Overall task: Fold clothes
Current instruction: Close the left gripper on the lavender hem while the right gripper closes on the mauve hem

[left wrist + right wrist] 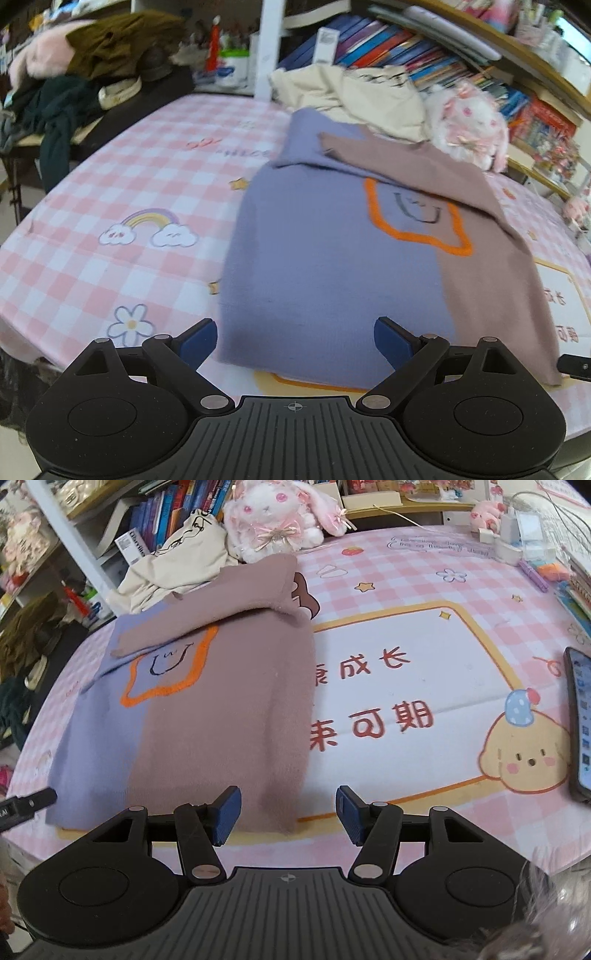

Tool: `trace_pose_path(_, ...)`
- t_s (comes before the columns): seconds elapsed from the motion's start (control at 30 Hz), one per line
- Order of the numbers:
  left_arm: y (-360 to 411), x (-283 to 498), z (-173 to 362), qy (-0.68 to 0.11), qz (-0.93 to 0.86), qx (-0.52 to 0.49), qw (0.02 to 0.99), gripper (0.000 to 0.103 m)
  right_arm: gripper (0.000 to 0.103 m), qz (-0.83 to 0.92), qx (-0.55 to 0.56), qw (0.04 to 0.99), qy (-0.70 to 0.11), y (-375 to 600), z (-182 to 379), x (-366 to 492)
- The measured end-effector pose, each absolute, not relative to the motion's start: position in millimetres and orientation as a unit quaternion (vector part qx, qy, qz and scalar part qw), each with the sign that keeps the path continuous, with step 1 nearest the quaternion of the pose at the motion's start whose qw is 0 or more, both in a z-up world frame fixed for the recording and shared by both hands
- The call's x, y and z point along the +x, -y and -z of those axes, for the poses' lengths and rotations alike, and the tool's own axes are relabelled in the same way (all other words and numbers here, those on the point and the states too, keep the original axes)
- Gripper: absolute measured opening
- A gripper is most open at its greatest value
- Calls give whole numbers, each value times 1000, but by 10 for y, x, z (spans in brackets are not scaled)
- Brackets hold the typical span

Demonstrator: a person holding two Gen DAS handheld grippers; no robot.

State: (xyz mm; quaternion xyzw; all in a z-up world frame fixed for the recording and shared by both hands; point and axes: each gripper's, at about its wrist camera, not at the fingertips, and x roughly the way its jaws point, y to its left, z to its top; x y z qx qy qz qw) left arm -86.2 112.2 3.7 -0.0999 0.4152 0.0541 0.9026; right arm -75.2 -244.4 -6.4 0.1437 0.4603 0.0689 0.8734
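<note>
Left gripper point(294, 343): blue fingers point(197, 343) are spread wide apart; nothing is held or touched; it is hovered at the near hem of the sweater
Right gripper point(288, 816): blue fingers point(227, 814) are spread apart; nothing is gripped; the left pad is seen over the near hem, the right pad over bare tablecloth
Sweater point(207, 716): laid flat on the pink checked tablecloth point(406, 576); lavender half on the left, mauve half on the right; long axis is run away from the grippers, hem nearest, neck end farthest; a mauve sleeve point(207, 613) is folded crosswise over the upper chest, above the orange-outlined face motif point(166, 668)
Behind the sweater: a cream garment point(177, 561) is heaped, with a plush rabbit point(273, 517) beside it
Far right: a phone point(581, 723) is laid on the cloth
</note>
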Motion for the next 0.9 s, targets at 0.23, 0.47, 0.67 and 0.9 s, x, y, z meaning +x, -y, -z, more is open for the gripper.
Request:
trace_pose_path(0.23, -1394, -796, 64, -430, -59, -123, 893, 49, 42, -36, 151, 870, -468, 2369, 114, -688)
trace_pose_path(0.47, -1486, -742, 134, -432, -54, -126, 892, 14, 21, -32, 106, 878, -466, 2208, 120, -619)
trace_pose_path(0.67, -1374, -780, -119, -387, -13, -103, 916, 5, 9, -56, 86, 892, -440, 2083, -6, -638)
trace_pose_path(0.9, -1435, -710, -9, -411, 22, -136, 901, 16, 16, -92, 148, 881, -440, 2141, -30, -555)
